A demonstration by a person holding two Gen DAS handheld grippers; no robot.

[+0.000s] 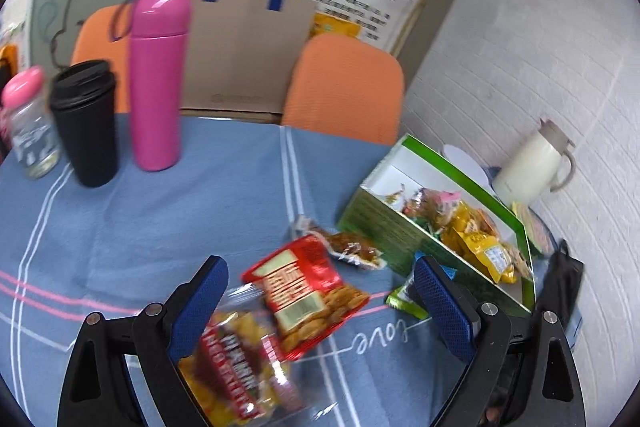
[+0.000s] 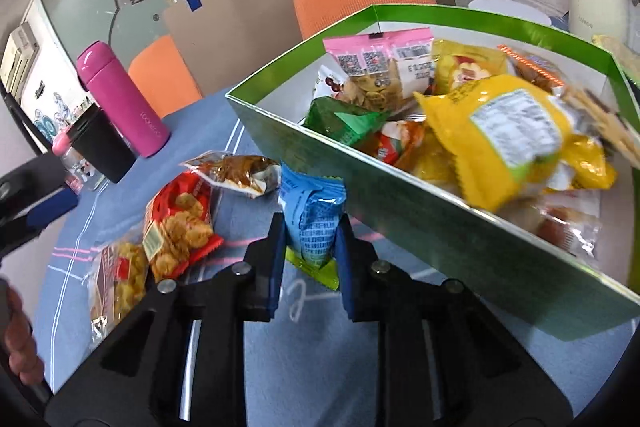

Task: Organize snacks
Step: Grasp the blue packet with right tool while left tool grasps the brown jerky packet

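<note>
Pinching the blue snack packet between its pads, the right claw holds it just off the green box, whose near wall rises at about two o'clock from the packet. The grip sits low on a slippery wrapper, so it could slide out or catch the box wall on the lift. A green packet lies under it and may drag along. The left claw is spread wide, grasping nothing, above the red snack bag and yellow snack bag on the bench; closing carelessly could nip both.
</note>
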